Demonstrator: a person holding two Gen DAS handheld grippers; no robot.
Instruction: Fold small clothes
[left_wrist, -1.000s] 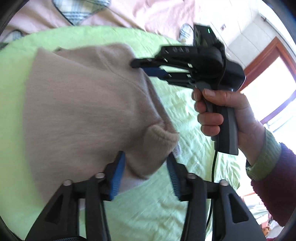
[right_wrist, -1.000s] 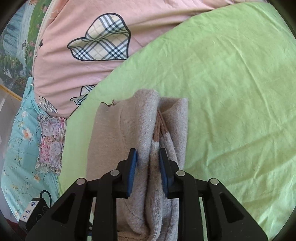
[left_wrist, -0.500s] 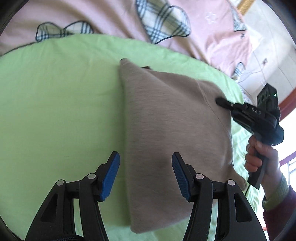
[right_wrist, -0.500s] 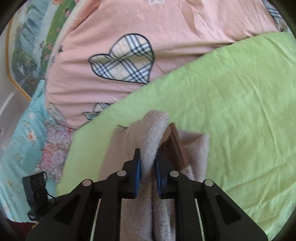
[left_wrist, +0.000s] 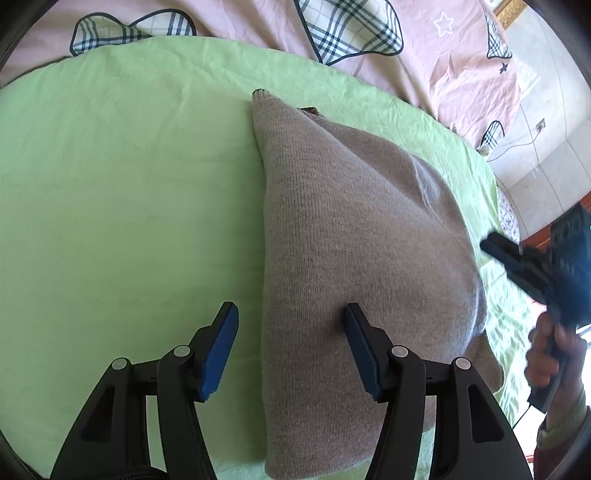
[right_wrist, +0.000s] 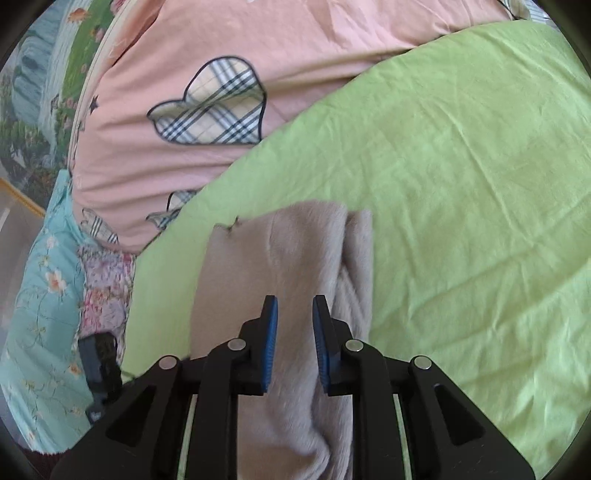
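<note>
The garment (left_wrist: 354, 236) is a small beige-taupe knit with a fine ribbed weave, folded into a long, roughly tapered shape. It lies flat on the green sheet (left_wrist: 129, 184), which covers the bed in front of a pink quilt (right_wrist: 258, 44) with plaid heart patches.

In the left wrist view the long axis runs from the near edge of the frame away from the camera. The narrow end, with a small dark tag or loop at its tip, points toward the pink quilt; the wide end lies nearest the camera. One long edge is straight; the other bulges outward.

The left gripper (left_wrist: 290, 349) stands open above the straight edge, one pad over the sheet, the other over the knit, pressing on nothing.

The right gripper (right_wrist: 294, 343) is opening, its pads slightly apart above the garment. The blurred cloth appears to lie below the pads, ungripped.
</note>
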